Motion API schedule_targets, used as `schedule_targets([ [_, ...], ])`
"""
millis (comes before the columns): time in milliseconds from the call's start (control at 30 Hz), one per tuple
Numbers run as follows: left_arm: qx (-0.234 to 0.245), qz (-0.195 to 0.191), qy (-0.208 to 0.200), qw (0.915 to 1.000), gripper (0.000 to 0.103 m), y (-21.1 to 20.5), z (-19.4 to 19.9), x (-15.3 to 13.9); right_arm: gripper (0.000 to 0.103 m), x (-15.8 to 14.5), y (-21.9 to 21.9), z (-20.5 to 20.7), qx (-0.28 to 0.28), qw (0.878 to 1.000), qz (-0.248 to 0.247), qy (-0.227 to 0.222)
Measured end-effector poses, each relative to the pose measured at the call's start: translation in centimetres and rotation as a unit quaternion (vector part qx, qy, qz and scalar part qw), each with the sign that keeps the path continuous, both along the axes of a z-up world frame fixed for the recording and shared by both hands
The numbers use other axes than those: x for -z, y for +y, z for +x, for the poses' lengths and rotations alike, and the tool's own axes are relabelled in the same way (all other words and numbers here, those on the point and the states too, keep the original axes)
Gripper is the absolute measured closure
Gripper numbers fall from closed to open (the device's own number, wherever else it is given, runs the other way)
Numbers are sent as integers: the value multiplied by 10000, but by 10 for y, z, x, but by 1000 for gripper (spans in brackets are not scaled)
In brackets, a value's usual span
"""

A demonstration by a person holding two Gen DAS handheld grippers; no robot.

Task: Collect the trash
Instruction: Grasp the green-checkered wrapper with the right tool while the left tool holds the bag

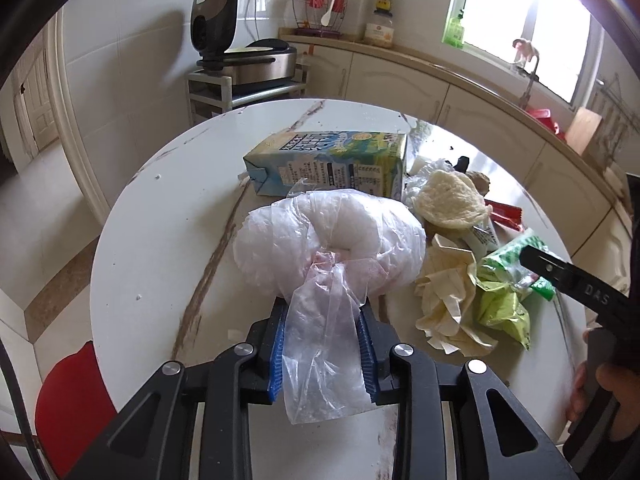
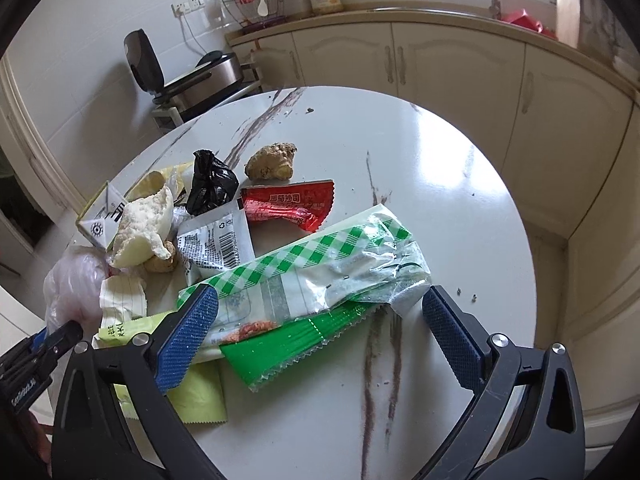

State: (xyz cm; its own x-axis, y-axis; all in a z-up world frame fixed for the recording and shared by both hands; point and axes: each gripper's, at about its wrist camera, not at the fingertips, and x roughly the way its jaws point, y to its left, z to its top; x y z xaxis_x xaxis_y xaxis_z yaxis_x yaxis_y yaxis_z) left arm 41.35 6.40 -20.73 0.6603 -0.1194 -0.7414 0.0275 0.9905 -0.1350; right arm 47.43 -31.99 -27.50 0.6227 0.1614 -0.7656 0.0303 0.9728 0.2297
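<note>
Left wrist view. The left gripper (image 1: 323, 326) has its blue ribbed pads pinching the loose tail of a clear plastic bag (image 1: 328, 240), a thin, crinkled film bulging round something white. The bag rests on the round white table (image 1: 160, 220), whose glossy top carries brown marble-like veins. Behind the bag lies a milk carton (image 1: 328, 162) on its side, a printed cardboard box. To the right of the bag: a pale, spongy bun piece (image 1: 448, 198), crumpled cream paper (image 1: 448, 304) and a lime-green wrapper (image 1: 506, 308). The right gripper's black finger reaches in over that wrapper.

Risk: the hold is on film only (not on the contents), so the tail could stretch, tear or slip out on lifting.

Right wrist view. The right gripper (image 2: 320, 320) stands spread wide, holding nothing, its pads either side of a green-checked plastic packet (image 2: 320, 264) that is flat, glossy and partly transparent. Beyond the packet lie a red foil sachet (image 2: 288, 204), a knotted black bag (image 2: 210, 188), a knobbly ginger root (image 2: 270, 162) and a white barcoded sachet (image 2: 216, 240).

Risk: the packet overlaps a green wrapper (image 2: 280, 348) beneath it, so closing here could catch both or let the slick film skid away.
</note>
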Motion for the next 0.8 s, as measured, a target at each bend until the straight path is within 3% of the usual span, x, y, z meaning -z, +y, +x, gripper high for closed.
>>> schedule_targets([
  [100, 56, -23, -31, 10000, 76, 6, -17, -7, 33, -4, 4, 7, -268, 9995, 172, 12],
  [200, 60, -70, -35, 10000, 76, 9, -28, -11, 45, -4, -3, 12, -298, 9991, 315, -6],
  [267, 53, -102, -58, 9999, 76, 9, -33, -16, 74, -6, -10, 11, -302, 9982, 515, -88],
  [333, 80, -181, -102, 9998, 76, 10, -40, -22, 76, -10, -17, 9, -364, 9959, 822, -125],
  [400, 102, -207, -138, 9996, 76, 9, -48, -28, 79, -15, -17, 5, -400, 9963, 734, -210],
  [467, 92, -139, -193, 9997, 76, 9, -56, -33, 75, -17, -17, 2, -334, 9963, 778, -143],
  [500, 121, -142, -197, 9996, 76, 8, -60, -33, 57, -16, -18, 0, -273, 9958, 876, -72],
  [533, 127, -166, -182, 9996, 76, 8, -61, -33, 28, -14, -19, -2, -146, 9965, 829, -21],
  [567, 126, -171, -159, 9996, 76, 8, -64, -33, 18, -13, -20, -6, 34, 9975, 699, 19],
  [633, 126, -132, -129, 9998, 76, 5, -69, -32, 25, -12, -20, -17, 151, 9977, 648, 118],
  [800, 30, -112, -214, 9997, 76, 2, -68, -37, 27, -5, 7, -39, 12, 9976, 695, 47],
])
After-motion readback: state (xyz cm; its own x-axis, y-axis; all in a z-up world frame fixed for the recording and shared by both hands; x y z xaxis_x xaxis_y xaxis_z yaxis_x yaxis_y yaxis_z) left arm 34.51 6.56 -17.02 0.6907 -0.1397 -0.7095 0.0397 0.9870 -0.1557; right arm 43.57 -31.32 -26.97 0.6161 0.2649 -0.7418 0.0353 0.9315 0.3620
